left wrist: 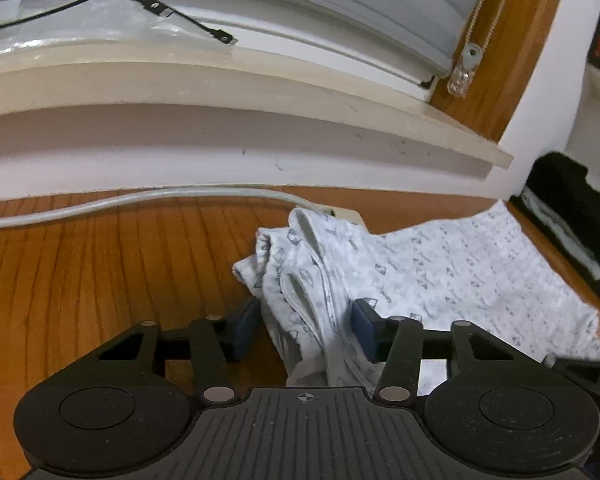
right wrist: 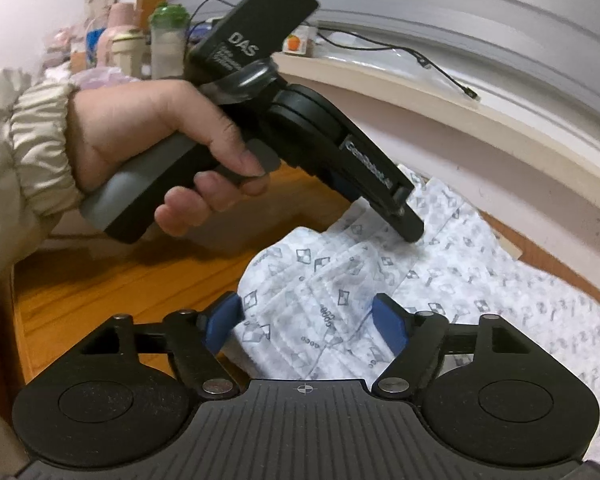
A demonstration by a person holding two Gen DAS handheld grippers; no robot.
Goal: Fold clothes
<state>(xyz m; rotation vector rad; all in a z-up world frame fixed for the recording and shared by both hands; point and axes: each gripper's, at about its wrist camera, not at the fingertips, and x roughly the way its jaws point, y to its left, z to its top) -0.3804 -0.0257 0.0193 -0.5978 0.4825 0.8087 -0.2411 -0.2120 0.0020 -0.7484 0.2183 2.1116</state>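
A white garment with a grey diamond print (left wrist: 440, 276) lies on the wooden tabletop (left wrist: 100, 272), with its left edge bunched into upright folds. My left gripper (left wrist: 306, 326) straddles that bunched edge. Its blue pads (left wrist: 246, 326) stand apart on either side of the folds, so it is open. In the right wrist view the garment (right wrist: 480, 280) spreads to the right. My right gripper (right wrist: 306, 326) is open over its near corner, with cloth between the pads (right wrist: 388, 328). A hand (right wrist: 140, 136) holds the left gripper (right wrist: 414, 234), whose tips rest down on the cloth.
A dark garment (left wrist: 572, 216) lies at the table's far right. Along the back edge runs a white cable (left wrist: 140, 200), under a cream ledge (left wrist: 220, 80) that carries a thin black wire (left wrist: 192, 20). Bottles (right wrist: 168, 40) stand far left on the ledge.
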